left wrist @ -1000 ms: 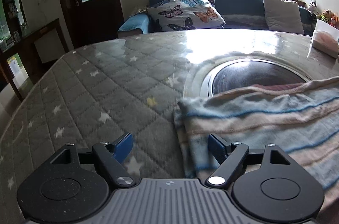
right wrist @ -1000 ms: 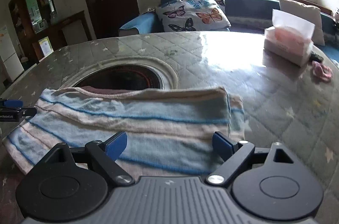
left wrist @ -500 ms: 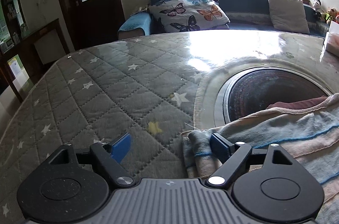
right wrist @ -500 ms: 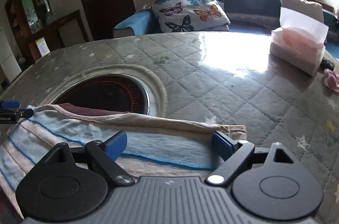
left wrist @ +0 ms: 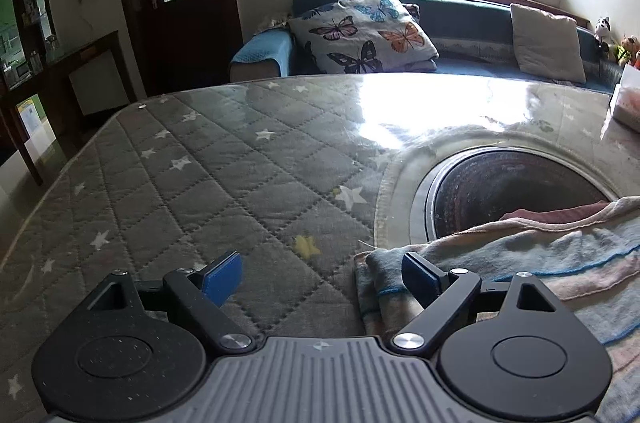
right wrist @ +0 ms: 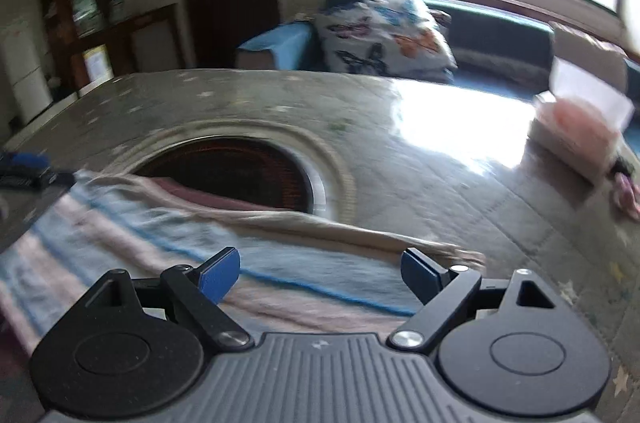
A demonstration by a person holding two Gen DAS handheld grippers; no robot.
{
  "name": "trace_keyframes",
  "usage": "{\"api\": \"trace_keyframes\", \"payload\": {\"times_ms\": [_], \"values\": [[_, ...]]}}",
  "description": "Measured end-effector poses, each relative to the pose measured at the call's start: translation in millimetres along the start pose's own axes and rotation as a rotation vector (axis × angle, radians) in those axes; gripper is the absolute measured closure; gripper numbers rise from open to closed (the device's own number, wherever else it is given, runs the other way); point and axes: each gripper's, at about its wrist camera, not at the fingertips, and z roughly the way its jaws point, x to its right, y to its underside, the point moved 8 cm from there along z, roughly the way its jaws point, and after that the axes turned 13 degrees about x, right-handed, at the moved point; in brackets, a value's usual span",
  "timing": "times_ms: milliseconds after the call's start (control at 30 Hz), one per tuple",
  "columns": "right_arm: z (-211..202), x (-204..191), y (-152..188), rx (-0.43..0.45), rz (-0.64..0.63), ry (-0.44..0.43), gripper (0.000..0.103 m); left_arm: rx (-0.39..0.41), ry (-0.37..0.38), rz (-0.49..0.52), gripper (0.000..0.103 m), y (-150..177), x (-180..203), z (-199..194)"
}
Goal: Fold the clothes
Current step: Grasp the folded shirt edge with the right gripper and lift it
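Both tongs spread wide, nothing pinched. Left gripper [left wrist: 322, 273] sits at the striped garment's [left wrist: 520, 263] left end, one fingertip [left wrist: 416, 273] over the hem; right gripper [right wrist: 320, 273] is over its right end, view blurred w/ motion. Vs 1 s ago both have dropped closer to the near edge, so less cloth shows ahead. Garment lies doubled on the quilted table [left wrist: 224, 167], far edge overlapping the round burner [left wrist: 512, 187]. Prob lining up another grab.

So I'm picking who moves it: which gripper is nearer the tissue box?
Right. The right gripper has the tissue box ahead on its right; the left gripper sits across the table.
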Motion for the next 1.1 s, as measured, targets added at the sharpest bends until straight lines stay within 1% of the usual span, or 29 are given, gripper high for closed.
{"api": "trace_keyframes", "payload": {"times_ms": [100, 167, 200, 267, 367, 400, 500, 567, 600, 633, 667, 733, 767, 833, 900, 967, 1100], "values": [[-9.6, -34.4, -2.8, 0.002, -0.064, -0.072, 0.013, 0.001, -0.001, -0.011, 0.014, 0.3, -6.1, -9.2], [-16.2, -68.0, -3.5, 0.001, -0.114, -0.141, 0.014, 0.002, -0.001, -0.019, 0.014, 0.9, -10.6, -16.1], [-17.6, -78.6, -3.5, 0.001, -0.127, -0.164, 0.014, 0.002, -0.001, -0.023, 0.014, 1.1, -12.8, -19.5], [-22.6, -116.0, -3.0, -0.007, -0.172, -0.241, 0.015, 0.000, -0.003, -0.031, 0.014, 2.5, -17.6, -25.4], [-27.6, -160.0, 0.9, -0.013, -0.237, -0.326, 0.018, -0.006, -0.004, -0.047, 0.014, 5.6, -24.5, -32.8], [-29.7, -181.3, 3.0, -0.013, -0.271, -0.361, 0.019, -0.010, -0.002, -0.056, 0.014, 7.2, -26.6, -34.6], [-32.0, -223.3, 10.6, -0.020, -0.344, -0.438, 0.025, -0.022, 0.007, -0.083, 0.014, 11.4, -31.9, -38.8], [-32.3, -246.7, 17.0, -0.028, -0.391, -0.473, 0.032, -0.031, 0.016, -0.104, 0.014, 13.9, -34.1, -40.6], [-32.2, -256.2, 20.3, -0.029, -0.414, -0.486, 0.034, -0.036, 0.023, -0.115, 0.014, 15.4, -34.2, -41.2], [-31.9, -265.3, 23.6, -0.029, -0.439, -0.496, 0.039, -0.042, 0.029, -0.126, 0.015, 16.8, -34.4, -41.8], [-31.3, -271.5, 26.2, -0.024, -0.459, -0.495, 0.043, -0.047, 0.038, -0.137, 0.015, 18.3, -34.1, -42.6], [-30.0, -283.9, 31.3, -0.016, -0.497, -0.491, 0.045, -0.058, 0.056, -0.157, 0.015, 20.9, -31.9, -44.2], [-29.4, -290.1, 33.8, -0.011, -0.517, -0.490, 0.050, -0.063, 0.064, -0.167, 0.015, 22.1, -30.7, -45.0], [-28.2, -302.4, 38.8, -0.003, -0.555, -0.486, 0.055, -0.074, 0.081, -0.186, 0.015, 24.4, -28.1, -46.5], [-28.0, -304.8, 40.2, 0.000, -0.556, -0.482, 0.065, -0.084, 0.099, -0.206, 0.015, 26.7, -25.6, -48.1], [-27.9, -307.1, 41.5, 0.004, -0.556, -0.478, 0.080, -0.097, 0.114, -0.228, 0.015, 28.9, -23.3, -49.2], [-32.3, -298.3, 28.8, 0.014, -0.481, -0.479, 0.093, -0.130, 0.147, -0.290, 0.015, 31.2, -17.8, -48.4]]}}
